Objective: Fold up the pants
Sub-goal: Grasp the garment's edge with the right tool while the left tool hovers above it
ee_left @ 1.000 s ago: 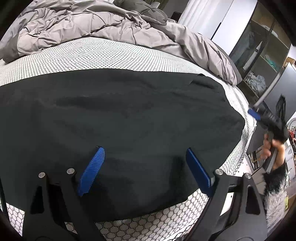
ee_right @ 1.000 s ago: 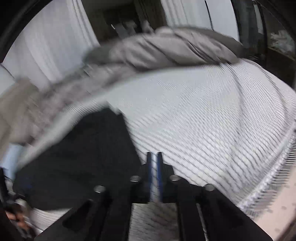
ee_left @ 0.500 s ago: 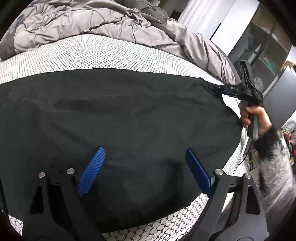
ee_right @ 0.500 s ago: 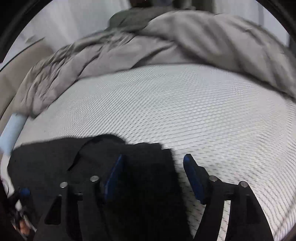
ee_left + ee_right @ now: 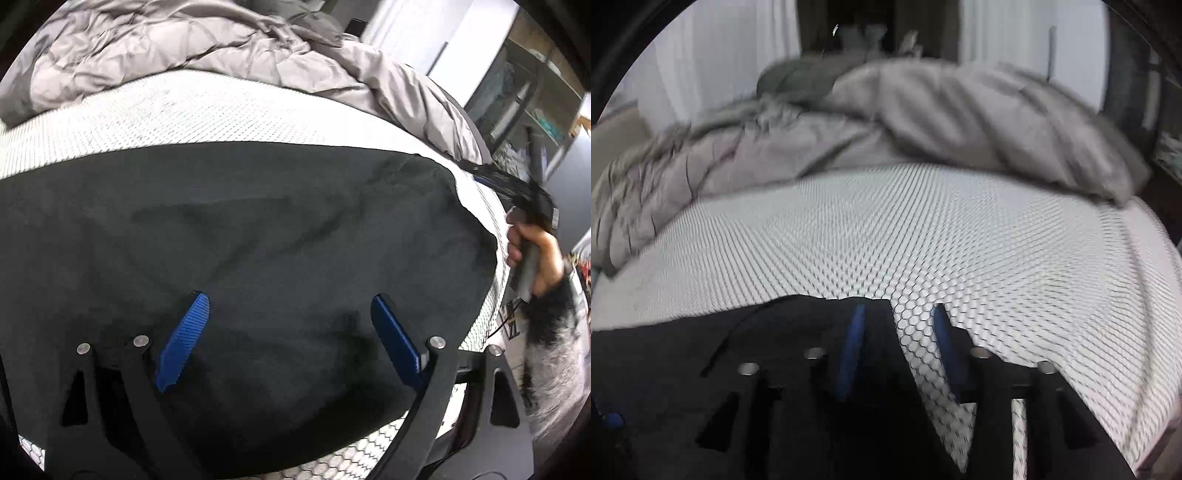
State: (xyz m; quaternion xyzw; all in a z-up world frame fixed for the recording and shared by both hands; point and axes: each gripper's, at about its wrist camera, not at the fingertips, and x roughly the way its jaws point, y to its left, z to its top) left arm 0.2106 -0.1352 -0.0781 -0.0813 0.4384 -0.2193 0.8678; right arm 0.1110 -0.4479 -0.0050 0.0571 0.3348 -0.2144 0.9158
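Note:
The black pants [image 5: 258, 258] lie spread flat on the white honeycomb-patterned bed cover [image 5: 184, 114]. My left gripper [image 5: 288, 332] is open, its blue fingers hovering over the near part of the pants. My right gripper [image 5: 897, 347] is partly open over the far right corner of the pants [image 5: 701, 350], with the pants' edge running between its fingers; it holds nothing. In the left wrist view the right gripper [image 5: 517, 188] shows at the pants' right corner, held by a hand.
A crumpled grey duvet [image 5: 221, 48] is piled along the far side of the bed; it also shows in the right wrist view [image 5: 923, 118]. Shelves [image 5: 524, 103] stand beyond the bed's right edge. Bare bed cover [image 5: 886, 229] lies beyond the pants.
My right gripper came in from off the bed's right side to the pants' far right corner, opened wide, then narrowed. My left gripper has stayed put and open.

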